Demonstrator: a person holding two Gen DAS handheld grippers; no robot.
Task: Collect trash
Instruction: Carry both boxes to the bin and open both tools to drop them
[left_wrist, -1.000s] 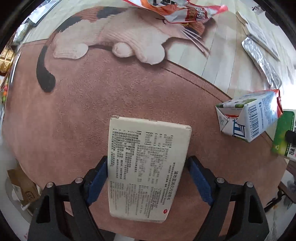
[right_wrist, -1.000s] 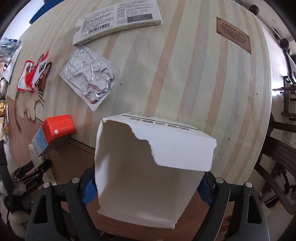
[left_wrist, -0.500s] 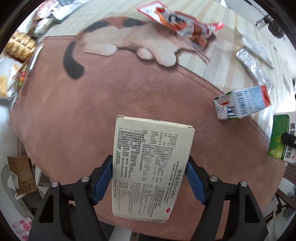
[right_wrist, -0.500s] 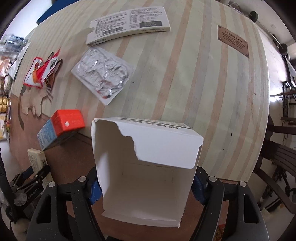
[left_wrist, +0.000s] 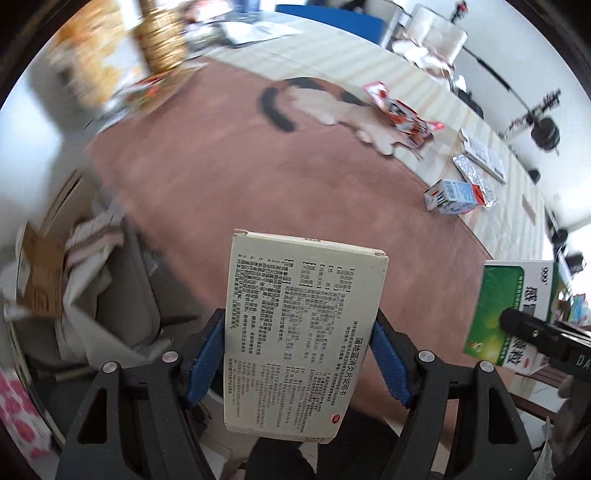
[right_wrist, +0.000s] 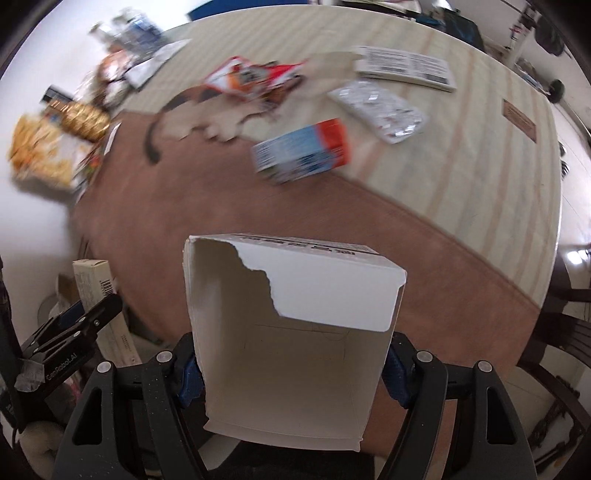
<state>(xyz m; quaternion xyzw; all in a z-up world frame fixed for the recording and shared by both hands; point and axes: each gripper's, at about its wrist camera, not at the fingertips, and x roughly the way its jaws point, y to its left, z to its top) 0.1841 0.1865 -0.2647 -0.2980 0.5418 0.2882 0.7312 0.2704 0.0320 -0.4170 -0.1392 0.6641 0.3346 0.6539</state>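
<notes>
My left gripper (left_wrist: 297, 343) is shut on a flat cream medicine box (left_wrist: 299, 317) covered in printed text, held above the near edge of the brown mat (left_wrist: 280, 184). My right gripper (right_wrist: 291, 365) is shut on a torn, open white carton (right_wrist: 291, 328); its green printed side (left_wrist: 517, 310) shows at the right of the left wrist view. The cream box (right_wrist: 94, 284) and left gripper also show at the left of the right wrist view. A waste bin (left_wrist: 85, 295) stuffed with paper and cardboard stands below the table's left edge.
On the table lie a blue and red milk carton (right_wrist: 306, 151), a foil blister pack (right_wrist: 384, 109), a long flat white box (right_wrist: 406, 66), and a red snack wrapper (right_wrist: 255, 77) on a cat-shaped mat (left_wrist: 332, 103). Snack packs and golden items (left_wrist: 162, 40) sit far left. Dark chairs (right_wrist: 565, 332) stand right.
Both grippers have pulled back and lifted away from the table, holding their boxes. The left view has swung left, so the waste bin has come into sight.
</notes>
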